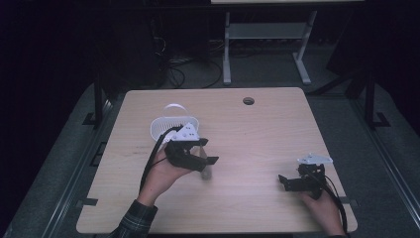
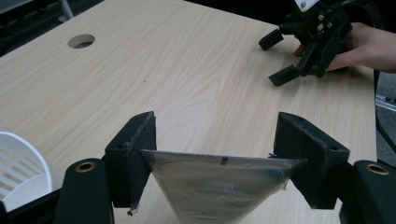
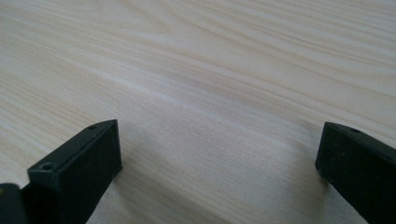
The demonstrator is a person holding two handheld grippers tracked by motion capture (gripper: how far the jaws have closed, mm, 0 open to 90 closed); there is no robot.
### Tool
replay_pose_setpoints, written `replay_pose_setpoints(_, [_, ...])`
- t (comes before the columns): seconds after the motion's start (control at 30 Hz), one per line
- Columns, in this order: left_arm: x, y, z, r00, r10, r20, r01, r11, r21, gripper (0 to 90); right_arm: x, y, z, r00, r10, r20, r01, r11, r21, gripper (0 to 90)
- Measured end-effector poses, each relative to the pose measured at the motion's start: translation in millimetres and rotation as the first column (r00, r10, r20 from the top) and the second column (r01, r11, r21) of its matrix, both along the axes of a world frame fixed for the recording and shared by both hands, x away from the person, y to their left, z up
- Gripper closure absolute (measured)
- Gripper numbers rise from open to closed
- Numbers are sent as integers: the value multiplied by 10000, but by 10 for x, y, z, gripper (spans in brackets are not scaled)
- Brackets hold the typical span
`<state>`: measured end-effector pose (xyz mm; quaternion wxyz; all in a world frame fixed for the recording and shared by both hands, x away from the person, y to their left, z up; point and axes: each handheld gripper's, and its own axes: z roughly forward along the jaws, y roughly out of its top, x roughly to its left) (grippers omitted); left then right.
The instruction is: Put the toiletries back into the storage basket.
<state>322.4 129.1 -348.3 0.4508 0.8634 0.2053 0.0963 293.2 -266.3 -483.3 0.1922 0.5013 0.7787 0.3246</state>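
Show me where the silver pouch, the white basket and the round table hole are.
silver pouch (image 2: 219, 186), left gripper view, its front face.
white basket (image 1: 166, 126), high view, its slatted wall.
round table hole (image 1: 248, 101), high view, its opening.

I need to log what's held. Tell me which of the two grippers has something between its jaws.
The left gripper, beside the white basket: its jaws clamp a silvery packet by its edges. The right gripper has bare table between wide-open jaws.

The silvery packet (image 2: 219, 186) bears a small printed block, too blurred to read; nothing else carries lettering
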Motion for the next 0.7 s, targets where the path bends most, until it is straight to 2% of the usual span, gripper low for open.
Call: replay_pose_setpoints(0.7, [73, 79, 256, 9997, 154, 196, -152, 9999, -78, 296, -1, 0, 1, 10000, -2, 4, 2, 10000, 4, 0])
